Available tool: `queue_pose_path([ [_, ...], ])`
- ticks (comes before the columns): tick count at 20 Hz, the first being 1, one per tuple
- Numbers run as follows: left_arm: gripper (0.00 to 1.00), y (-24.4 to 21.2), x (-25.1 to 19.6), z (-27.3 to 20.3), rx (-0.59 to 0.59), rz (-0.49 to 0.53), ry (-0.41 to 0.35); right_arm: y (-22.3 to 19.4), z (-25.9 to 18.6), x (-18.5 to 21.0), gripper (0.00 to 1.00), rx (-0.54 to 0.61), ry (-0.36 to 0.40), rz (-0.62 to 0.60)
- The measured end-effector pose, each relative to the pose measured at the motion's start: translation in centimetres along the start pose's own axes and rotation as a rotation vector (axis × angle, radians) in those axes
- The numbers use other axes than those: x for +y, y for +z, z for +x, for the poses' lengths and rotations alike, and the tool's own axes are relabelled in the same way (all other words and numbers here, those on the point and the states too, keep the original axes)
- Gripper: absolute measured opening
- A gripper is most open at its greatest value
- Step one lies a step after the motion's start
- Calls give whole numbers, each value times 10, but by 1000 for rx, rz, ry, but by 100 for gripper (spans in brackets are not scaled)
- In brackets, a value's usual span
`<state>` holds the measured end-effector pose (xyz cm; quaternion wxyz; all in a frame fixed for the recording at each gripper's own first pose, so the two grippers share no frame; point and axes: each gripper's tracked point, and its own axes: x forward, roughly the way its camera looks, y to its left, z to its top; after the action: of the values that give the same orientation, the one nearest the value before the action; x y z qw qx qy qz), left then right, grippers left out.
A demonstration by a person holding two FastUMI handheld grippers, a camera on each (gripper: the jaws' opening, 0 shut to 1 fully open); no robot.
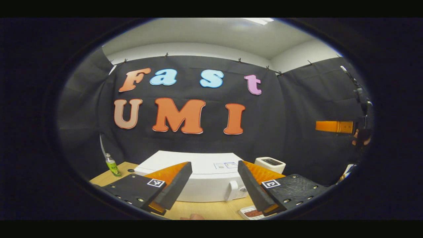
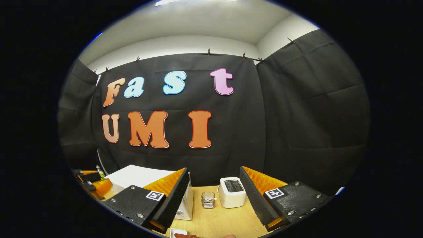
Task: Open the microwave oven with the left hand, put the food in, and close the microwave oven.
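The white microwave [image 1: 198, 185] stands on the wooden table straight ahead in the left gripper view, door closed, with its white handle [image 1: 233, 190] at the front right. My left gripper [image 1: 214, 163] hovers open in front of it, nothing between its fingers. A white tray with brown food [image 1: 252, 212] lies on the table just below the left gripper's right finger; the same tray of food [image 2: 180, 234] shows at the bottom edge of the right gripper view. My right gripper [image 2: 214, 169] is open and empty, raised to the right of the microwave [image 2: 135, 175].
A white toaster [image 2: 232, 192] and a small clear holder [image 2: 208, 200] stand on the wooden table [image 2: 224, 221] right of the microwave. A green bottle [image 1: 112, 164] stands at the table's far left. The right gripper's orange finger [image 1: 333, 126] shows high at the right.
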<state>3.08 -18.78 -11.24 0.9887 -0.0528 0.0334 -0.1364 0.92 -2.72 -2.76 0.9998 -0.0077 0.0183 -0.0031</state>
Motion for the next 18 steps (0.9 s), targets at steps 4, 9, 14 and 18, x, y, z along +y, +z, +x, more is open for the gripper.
queue_pose_path([
  [4,87,-74,-27,30,74,19,-5,-12,7,-14,95,5,-25,-12],
  [9,90,-144,-43,60,127,37,4,-28,14,-24,95,10,-34,-19],
  [14,90,-184,-42,84,151,53,41,-38,21,-35,95,-2,-52,-11],
  [18,73,-195,-48,94,154,79,35,-39,22,-33,95,-18,-36,-11],
])
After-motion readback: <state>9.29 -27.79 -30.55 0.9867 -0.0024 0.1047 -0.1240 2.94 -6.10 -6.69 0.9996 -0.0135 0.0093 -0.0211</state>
